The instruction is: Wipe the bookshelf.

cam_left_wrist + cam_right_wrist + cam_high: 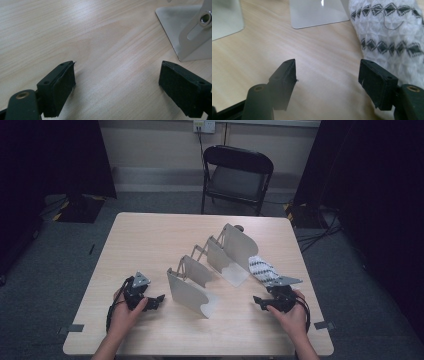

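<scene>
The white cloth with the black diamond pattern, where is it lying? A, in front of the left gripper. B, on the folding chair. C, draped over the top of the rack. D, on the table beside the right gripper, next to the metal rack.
D: the cloth lies on the table just beyond the right gripper, beside the metal rack.

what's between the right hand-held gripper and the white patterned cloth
Nothing: in the right gripper view, bare table lies between the open right hand-held gripper and the white patterned cloth.
</scene>
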`<act>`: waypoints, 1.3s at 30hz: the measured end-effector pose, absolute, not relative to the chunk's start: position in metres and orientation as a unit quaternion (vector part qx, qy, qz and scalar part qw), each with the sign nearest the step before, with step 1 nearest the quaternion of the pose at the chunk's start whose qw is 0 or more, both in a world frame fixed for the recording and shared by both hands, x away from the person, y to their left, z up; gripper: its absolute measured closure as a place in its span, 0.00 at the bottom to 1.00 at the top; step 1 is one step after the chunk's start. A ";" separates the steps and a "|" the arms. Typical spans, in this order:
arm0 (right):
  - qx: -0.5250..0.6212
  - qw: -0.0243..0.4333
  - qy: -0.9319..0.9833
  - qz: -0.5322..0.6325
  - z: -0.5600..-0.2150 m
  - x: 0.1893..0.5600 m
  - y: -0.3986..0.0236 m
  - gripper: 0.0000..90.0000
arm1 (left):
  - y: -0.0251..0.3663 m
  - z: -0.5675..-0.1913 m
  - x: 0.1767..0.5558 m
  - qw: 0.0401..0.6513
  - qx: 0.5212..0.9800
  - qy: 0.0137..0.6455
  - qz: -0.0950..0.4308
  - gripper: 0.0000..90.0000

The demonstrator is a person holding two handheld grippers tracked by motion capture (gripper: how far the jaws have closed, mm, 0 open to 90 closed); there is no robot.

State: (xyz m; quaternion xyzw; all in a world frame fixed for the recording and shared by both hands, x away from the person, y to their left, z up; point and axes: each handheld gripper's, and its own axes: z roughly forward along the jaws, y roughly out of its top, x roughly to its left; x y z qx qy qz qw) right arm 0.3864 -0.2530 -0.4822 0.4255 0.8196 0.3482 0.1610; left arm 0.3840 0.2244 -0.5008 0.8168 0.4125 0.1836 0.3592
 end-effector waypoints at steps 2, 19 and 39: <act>0.428 0.168 0.821 0.340 -0.484 0.397 -0.251 0.34 | 0.225 -0.501 0.384 0.359 0.817 0.412 0.184 0.15; 0.451 0.174 0.801 0.354 -0.473 0.419 -0.258 0.34 | 0.225 -0.501 0.384 0.359 0.817 0.412 0.183 0.15; 0.399 0.134 0.833 0.360 -0.492 0.362 -0.233 0.25 | 0.225 -0.501 0.384 0.359 0.817 0.412 0.184 0.15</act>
